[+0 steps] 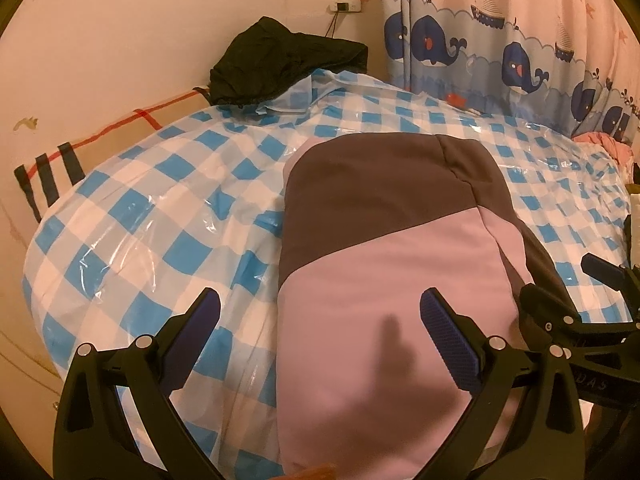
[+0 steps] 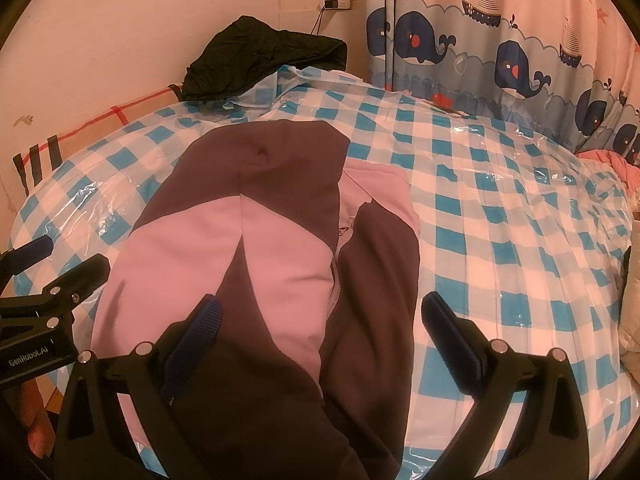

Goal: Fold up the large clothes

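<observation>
A pink and dark grey-brown jacket (image 1: 384,264) lies folded lengthwise on the blue-and-white checked bed cover (image 1: 140,208). My left gripper (image 1: 320,308) hovers open above the jacket's near left edge, nothing between its fingers. In the right wrist view the same jacket (image 2: 280,248) shows a folded-in sleeve on its right side. My right gripper (image 2: 320,312) stands open over the jacket's near part, holding nothing. Each gripper also appears at the edge of the other's view: the right gripper (image 1: 592,296), the left gripper (image 2: 60,268).
A black garment (image 1: 280,60) is piled at the far end of the bed by the wall. A whale-print curtain (image 1: 500,52) hangs at the right. A pink cloth (image 2: 612,164) lies at the far right. Clear plastic covers the checked cover (image 2: 500,220).
</observation>
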